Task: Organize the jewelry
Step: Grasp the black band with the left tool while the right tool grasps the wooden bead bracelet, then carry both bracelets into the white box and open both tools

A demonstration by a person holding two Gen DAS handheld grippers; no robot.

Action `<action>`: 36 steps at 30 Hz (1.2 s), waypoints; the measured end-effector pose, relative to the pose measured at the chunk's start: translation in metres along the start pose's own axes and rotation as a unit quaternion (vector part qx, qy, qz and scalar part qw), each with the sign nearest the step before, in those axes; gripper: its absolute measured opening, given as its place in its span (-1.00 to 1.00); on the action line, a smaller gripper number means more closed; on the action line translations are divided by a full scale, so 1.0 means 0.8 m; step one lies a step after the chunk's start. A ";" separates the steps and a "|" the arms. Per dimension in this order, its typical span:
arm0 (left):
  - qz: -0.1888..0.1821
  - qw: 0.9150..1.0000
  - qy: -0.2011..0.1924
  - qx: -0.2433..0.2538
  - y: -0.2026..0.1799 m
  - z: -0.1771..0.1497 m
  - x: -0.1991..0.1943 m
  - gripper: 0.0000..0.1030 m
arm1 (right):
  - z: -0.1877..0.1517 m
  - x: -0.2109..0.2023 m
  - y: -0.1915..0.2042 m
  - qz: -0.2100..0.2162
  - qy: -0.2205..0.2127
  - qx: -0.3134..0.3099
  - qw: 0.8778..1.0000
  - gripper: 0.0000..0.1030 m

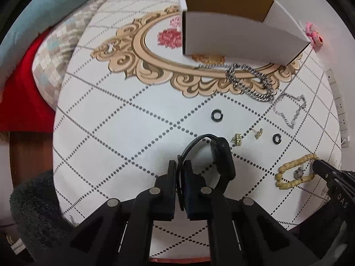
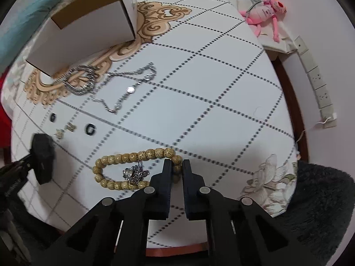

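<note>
White patterned bench (image 1: 111,133) with an apparently empty open box (image 1: 233,37). Left hand-held gripper (image 1: 180,166) clamps a black watch's (image 1: 223,159) strap; right hand-held gripper (image 2: 176,166) pinches a beaded bracelet (image 2: 133,155). Chains (image 1: 250,82), rings and earrings lie loose, so sorting looks barely begun.

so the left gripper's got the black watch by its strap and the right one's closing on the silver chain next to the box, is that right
Not quite. The left gripper does hold the black watch by its strap, but the right gripper is closing on the beaded bracelet, not the silver chain, which lies untouched next to the box. The right wrist view shows it.
</note>
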State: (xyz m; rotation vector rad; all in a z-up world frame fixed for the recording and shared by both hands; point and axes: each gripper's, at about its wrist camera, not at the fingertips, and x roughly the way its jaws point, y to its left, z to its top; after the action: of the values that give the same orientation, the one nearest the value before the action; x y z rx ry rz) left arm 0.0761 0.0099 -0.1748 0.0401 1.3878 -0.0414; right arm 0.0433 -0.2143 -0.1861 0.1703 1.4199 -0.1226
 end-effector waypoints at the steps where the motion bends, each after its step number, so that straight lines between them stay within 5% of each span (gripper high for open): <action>1: 0.001 1.000 -0.004 0.001 0.000 0.000 -0.006 -0.92 | 0.001 -0.005 0.002 0.007 -0.004 0.001 1.000 -0.82; 19: -0.044 0.995 -0.092 0.022 -0.035 0.049 -0.111 -0.92 | 0.061 -0.124 0.038 0.128 -0.071 -0.040 0.988 -0.82; 29: -0.064 0.991 -0.114 0.008 -0.031 0.147 -0.139 -0.93 | 0.167 -0.200 0.058 0.173 -0.126 -0.068 0.974 -0.82; 36: -0.080 0.993 -0.086 -0.004 -0.025 0.210 -0.112 -0.92 | 0.245 -0.177 0.077 0.185 -0.099 -0.072 0.975 -0.82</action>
State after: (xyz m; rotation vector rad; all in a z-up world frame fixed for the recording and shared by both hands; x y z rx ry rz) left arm 0.2239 -0.0184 -0.0561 -0.0801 1.2170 -0.1692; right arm 0.2247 -0.1935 -0.0159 0.2909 1.1713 0.2629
